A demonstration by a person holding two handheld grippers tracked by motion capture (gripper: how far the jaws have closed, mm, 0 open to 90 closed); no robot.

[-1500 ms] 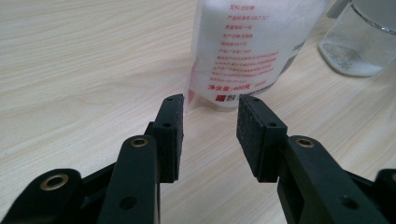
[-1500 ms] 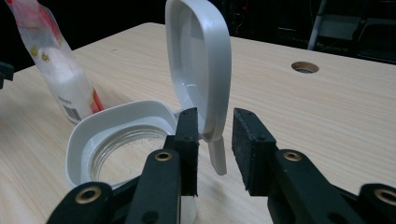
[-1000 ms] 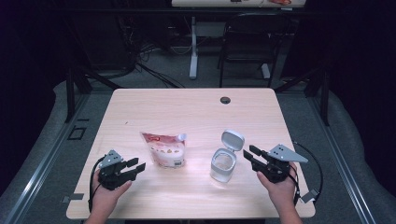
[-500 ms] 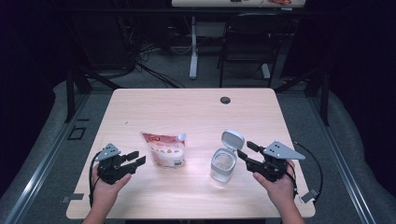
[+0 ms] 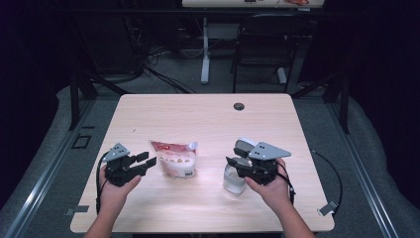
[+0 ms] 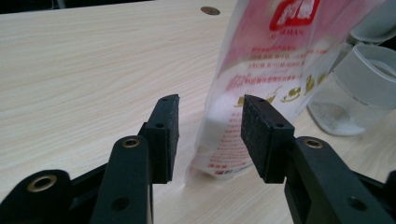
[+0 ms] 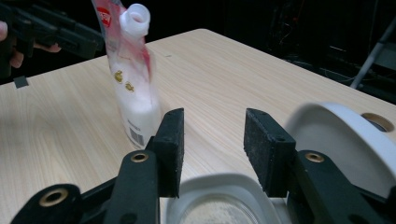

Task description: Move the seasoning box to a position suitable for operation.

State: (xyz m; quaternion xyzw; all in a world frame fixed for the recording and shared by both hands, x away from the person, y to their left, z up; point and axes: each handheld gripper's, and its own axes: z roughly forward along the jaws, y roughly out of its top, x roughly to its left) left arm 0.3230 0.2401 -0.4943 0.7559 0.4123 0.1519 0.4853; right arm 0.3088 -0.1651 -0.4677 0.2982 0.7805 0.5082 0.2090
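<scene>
Since the pouch (image 5: 176, 158) stands upright mid-desk w/ its spout open at the top and the left gripper (image 5: 146, 161) just beside it, jaws apart and not yet touching, a hard or low squeeze could buckle the soft bag or tip it and spill powder onto the desk (image 5: 198, 119). To its right sits the jar (image 5: 234, 177), lid (image 5: 243, 147) flipped back; the right gripper (image 5: 233, 166) hovers over its rim, jaws apart and just closing a bit w/ nothing between them, so a careless dip could knock the jar over or clamp the lid instead of the body.
</scene>
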